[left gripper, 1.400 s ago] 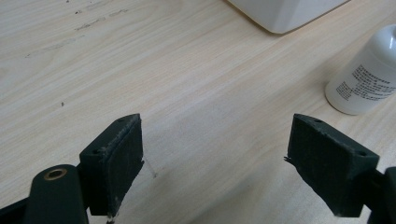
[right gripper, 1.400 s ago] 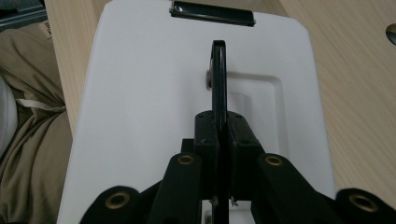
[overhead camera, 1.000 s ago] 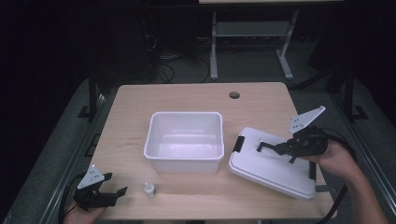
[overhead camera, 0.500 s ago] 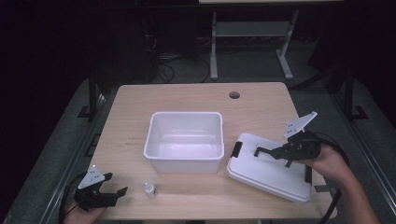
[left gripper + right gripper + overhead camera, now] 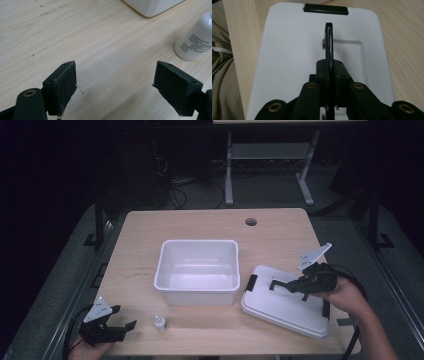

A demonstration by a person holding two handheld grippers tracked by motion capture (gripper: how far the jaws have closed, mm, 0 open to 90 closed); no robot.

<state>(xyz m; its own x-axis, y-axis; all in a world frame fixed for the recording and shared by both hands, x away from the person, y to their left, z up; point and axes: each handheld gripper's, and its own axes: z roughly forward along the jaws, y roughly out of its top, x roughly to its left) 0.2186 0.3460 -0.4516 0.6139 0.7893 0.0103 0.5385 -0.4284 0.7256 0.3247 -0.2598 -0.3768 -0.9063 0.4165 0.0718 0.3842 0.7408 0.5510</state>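
A white lid point(image 5: 285, 309) with black latches lies on the table to the right of an open white bin point(image 5: 196, 243). My right gripper point(image 5: 294, 286) is shut on the lid's thin black handle point(image 5: 279, 284). The right gripper view shows the handle point(image 5: 328, 40) standing edge-on between the jaws of my right gripper point(image 5: 329, 72), above the lid point(image 5: 292, 50) with a latch point(image 5: 325, 8) at its far end. My left gripper point(image 5: 125, 327) rests open at the table's near left corner. A small white bottle point(image 5: 159, 323) stands just to its right. The bottle point(image 5: 196, 37) sits beyond my left gripper point(image 5: 115, 87), outside the jaws.
A round cable hole point(image 5: 251, 222) is at the table's far edge. The bin's corner point(image 5: 152, 6) shows ahead in the left gripper view. Beige clothing point(image 5: 222, 75) hangs beside the table edge. Dark floor, cables and a stand lie beyond the table.
My right gripper, shut on the handle, has drawn the lid toward the near edge and slightly left. The left gripper and the bottle have not moved.
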